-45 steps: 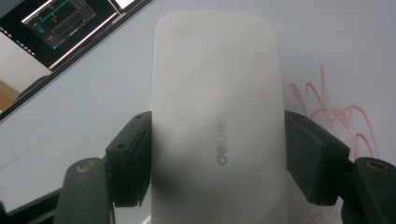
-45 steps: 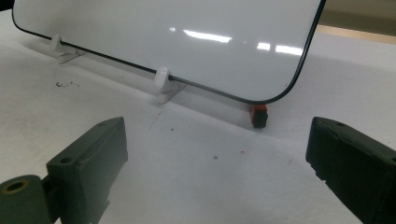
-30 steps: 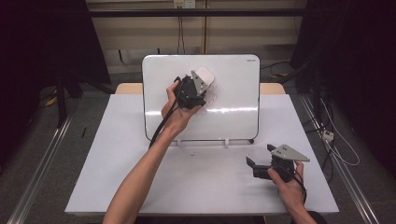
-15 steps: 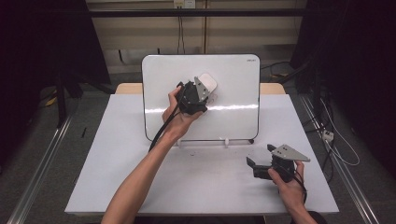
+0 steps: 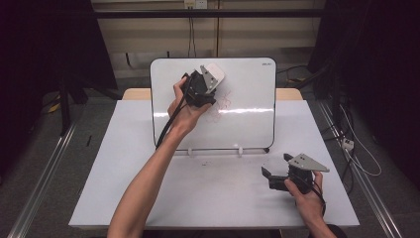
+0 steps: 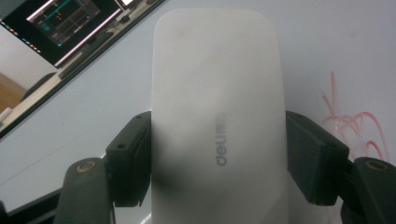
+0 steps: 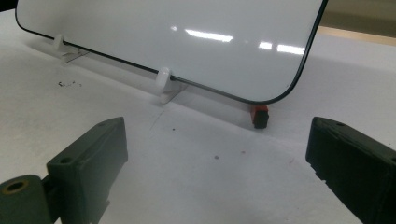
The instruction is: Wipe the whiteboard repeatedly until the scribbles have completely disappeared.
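Whiteboard (image 5: 247, 109) stood propped near the back edge of the table (image 5: 99, 188), held up by two small white clips (image 5: 239, 150) along its bottom edge. We saw faint red marks (image 5: 224, 101) near its middle, just beside the left gripper (image 5: 205, 84).

We saw no bowls or boxes with things in them.

In the left gripper view the white eraser (image 6: 215, 121) was close and blurry, and its bottom end was cut off by the picture's edge. We could read grey letters on it. The red marks (image 6: 350, 123) showed at its right side, partly hidden behind the right jaw. A dark screen (image 6: 70, 25) showed in the board's top left corner, and we could not tell what it was. In the right gripper view a small red and black thing (image 7: 259, 115) sat on the table right by the board's bottom corner. We could not tell what it was.

The left gripper squeezed the eraser between its two jaws, up against the board. The right gripper (image 5: 280, 171) rested on the table near the front right corner, well apart from the board. Its jaws were wide apart with nothing between them.
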Demonstrator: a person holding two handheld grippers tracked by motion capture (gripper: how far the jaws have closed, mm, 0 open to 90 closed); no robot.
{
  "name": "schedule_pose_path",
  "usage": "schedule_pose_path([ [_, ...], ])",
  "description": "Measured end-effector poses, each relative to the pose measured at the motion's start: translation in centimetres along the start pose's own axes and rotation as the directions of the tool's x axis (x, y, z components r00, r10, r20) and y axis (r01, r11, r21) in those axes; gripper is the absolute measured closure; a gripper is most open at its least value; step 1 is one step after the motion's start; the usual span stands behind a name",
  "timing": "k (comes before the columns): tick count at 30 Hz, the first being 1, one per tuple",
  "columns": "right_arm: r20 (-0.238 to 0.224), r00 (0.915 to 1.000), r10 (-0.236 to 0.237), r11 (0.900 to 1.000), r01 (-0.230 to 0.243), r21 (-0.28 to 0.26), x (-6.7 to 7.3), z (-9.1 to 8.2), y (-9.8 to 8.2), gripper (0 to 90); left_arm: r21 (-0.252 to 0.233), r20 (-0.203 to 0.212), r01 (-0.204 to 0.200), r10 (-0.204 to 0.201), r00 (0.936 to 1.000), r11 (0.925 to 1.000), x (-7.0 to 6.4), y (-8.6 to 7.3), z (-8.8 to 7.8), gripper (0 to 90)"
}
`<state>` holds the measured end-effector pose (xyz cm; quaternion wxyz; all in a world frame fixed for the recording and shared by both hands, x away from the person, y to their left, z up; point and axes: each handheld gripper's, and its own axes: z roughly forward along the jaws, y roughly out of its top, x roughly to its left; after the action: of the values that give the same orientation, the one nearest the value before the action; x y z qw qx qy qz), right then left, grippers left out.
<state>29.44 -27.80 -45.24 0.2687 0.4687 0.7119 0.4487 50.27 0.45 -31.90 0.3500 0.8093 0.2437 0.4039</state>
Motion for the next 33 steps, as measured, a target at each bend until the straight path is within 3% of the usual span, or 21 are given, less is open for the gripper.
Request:
schedule_pose_path([
  [3,0.002,1.0000,-0.003,1.000,0.003,0.001,0.0,0.1,0.0,5.5,-0.005,-0.004,0.000,0.000,1.0000,1.0000,-0.2,-0.1,0.1,30.8],
  [10,0.005,1.0000,-0.002,1.000,0.002,0.004,0.1,0.1,0.0,5.6,0.001,0.012,-0.048,0.048,0.9988,0.9988,-1.3,-0.1,0.3,30.8],
  [16,0.007,0.9999,-0.010,1.000,0.010,0.003,0.1,0.2,0.1,5.6,0.013,0.025,-0.112,0.111,0.9935,0.9937,-3.9,0.0,0.5,30.9],
  [22,0.005,0.9999,-0.011,1.000,0.010,0.003,0.1,0.2,0.1,5.6,0.015,0.024,-0.112,0.112,0.9934,0.9936,-4.5,-0.2,0.5,30.8],
  [23,0.003,1.0000,-0.009,1.000,0.009,0.005,0.1,0.2,0.1,5.7,0.024,0.026,-0.143,0.142,0.9895,0.9894,-5.4,-0.5,0.5,30.8],
  [27,0.000,1.0000,-0.010,1.000,0.010,0.005,0.2,0.3,0.1,6.1,0.016,0.037,-0.168,0.168,0.9851,0.9856,-6.9,-1.2,0.3,30.8],
  [33,0.000,1.0000,-0.008,1.000,0.008,0.006,0.2,0.2,0.1,5.9,0.008,0.049,-0.184,0.183,0.9818,0.9829,-7.0,-1.5,0.0,30.9],
])
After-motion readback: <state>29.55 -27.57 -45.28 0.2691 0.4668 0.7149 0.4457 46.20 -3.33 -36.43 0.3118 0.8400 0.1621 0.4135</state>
